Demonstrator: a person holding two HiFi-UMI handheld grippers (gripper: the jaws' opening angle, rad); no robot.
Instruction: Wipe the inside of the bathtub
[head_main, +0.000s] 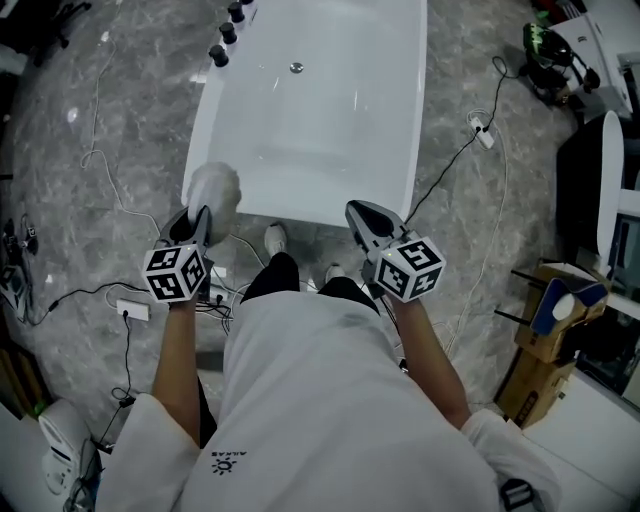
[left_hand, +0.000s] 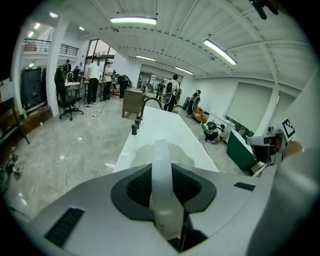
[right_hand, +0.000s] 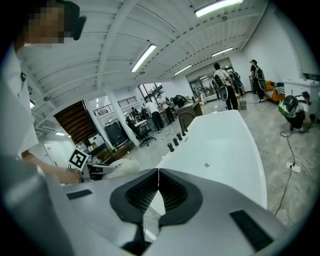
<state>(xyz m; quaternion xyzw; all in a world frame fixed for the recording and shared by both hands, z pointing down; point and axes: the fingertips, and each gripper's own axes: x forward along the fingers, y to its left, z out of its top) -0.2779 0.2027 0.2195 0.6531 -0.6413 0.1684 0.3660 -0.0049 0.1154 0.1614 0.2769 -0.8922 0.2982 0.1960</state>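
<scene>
The white bathtub (head_main: 330, 110) lies ahead of me on the grey marble floor, long side pointing away; it also fills the middle of the left gripper view (left_hand: 165, 130) and the right gripper view (right_hand: 225, 145). My left gripper (head_main: 205, 218) hovers over the tub's near left corner, shut on a white cloth (head_main: 214, 190). In the left gripper view the cloth (left_hand: 162, 200) shows as a pale band pinched between the jaws of the left gripper (left_hand: 161, 169). My right gripper (head_main: 353, 209) hangs over the tub's near rim at the right, shut and holding nothing, its tips meeting (right_hand: 158, 170).
Black tap knobs (head_main: 224, 36) line the tub's far left rim, and a drain fitting (head_main: 296, 68) sits inside. Cables and a power strip (head_main: 132, 310) lie on the floor at left, another plug (head_main: 484, 133) at right. A cardboard box (head_main: 545, 345) stands right. People stand far off (left_hand: 92, 82).
</scene>
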